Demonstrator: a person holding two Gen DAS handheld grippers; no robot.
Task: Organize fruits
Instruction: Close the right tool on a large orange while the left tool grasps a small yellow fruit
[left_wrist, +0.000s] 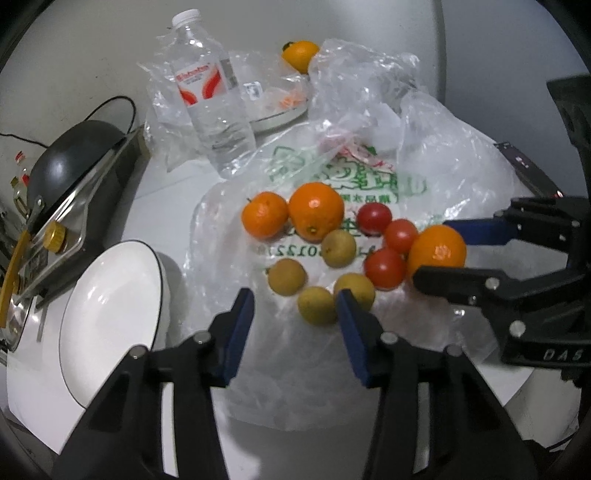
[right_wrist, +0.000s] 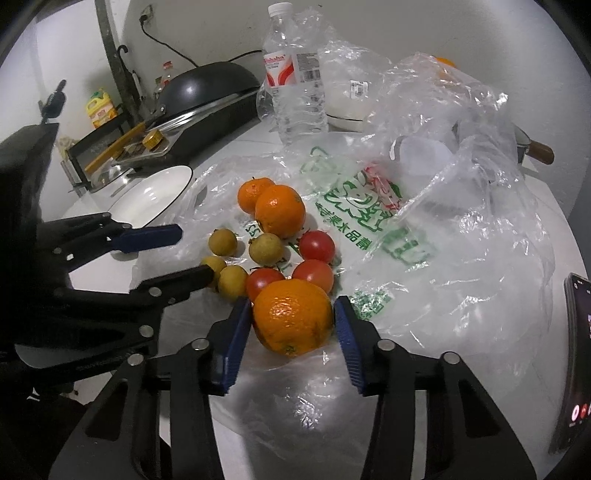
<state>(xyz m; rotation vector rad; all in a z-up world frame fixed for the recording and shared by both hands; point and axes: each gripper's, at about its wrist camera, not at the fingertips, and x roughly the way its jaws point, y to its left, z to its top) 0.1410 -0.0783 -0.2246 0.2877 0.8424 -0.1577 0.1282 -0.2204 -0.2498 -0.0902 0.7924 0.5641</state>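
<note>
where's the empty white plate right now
The white plate sits at the table's left edge in the left wrist view, beside the plastic bag, in front of the dark pan.

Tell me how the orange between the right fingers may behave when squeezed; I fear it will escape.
The orange is round, so it may roll. It sits on a crinkled plastic bag, so it could slide. Its peel looks firm.

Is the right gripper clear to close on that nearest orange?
Probably yes. The right gripper already straddles the orange, one pad on each side, nothing between them. The tomatoes touch only its far side.
</note>
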